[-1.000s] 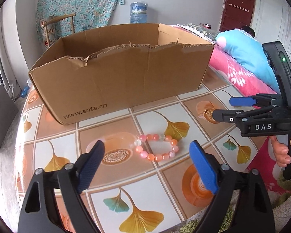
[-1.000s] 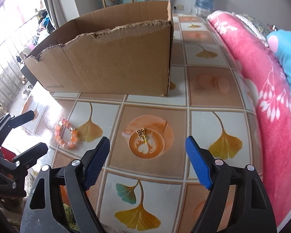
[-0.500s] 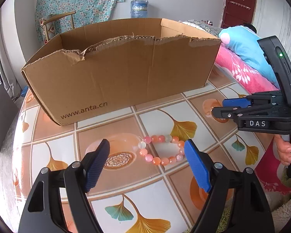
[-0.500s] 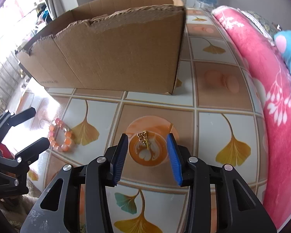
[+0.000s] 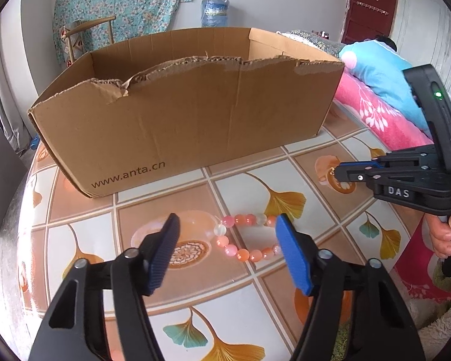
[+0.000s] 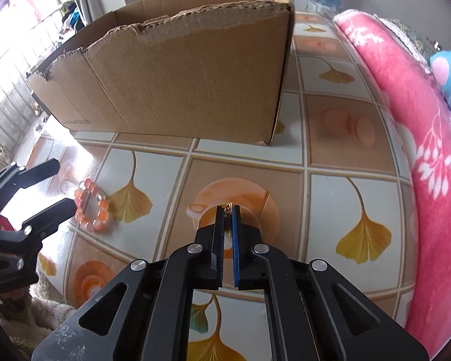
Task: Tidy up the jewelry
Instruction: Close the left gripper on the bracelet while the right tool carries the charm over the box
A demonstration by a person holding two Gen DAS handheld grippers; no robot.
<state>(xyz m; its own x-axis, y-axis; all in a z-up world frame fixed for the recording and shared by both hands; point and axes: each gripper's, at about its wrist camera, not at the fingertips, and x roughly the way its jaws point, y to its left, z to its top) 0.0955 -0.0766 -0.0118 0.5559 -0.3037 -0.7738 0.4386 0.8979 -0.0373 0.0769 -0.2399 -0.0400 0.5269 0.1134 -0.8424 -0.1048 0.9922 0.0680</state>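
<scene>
A pink and orange bead bracelet (image 5: 247,237) lies on the tiled tabletop; it also shows in the right wrist view (image 6: 91,207). My left gripper (image 5: 227,231) is open, its blue pads either side of the bracelet, the right pad over its right end. My right gripper (image 6: 228,212) is shut on a small gold chain piece (image 6: 227,208) resting on the table; the right gripper also shows from the side in the left wrist view (image 5: 342,172). An open cardboard box (image 5: 183,120) stands behind both.
The box (image 6: 177,90) has a torn front rim and fills the back of the table. A pink blanket (image 6: 421,150) and blue pillow (image 5: 375,78) lie along the right side. A chair (image 5: 87,36) and water jug (image 5: 215,12) stand beyond.
My right gripper closed from wide open onto the gold chain piece. My left gripper moved forward and down and narrowed around the bracelet.
</scene>
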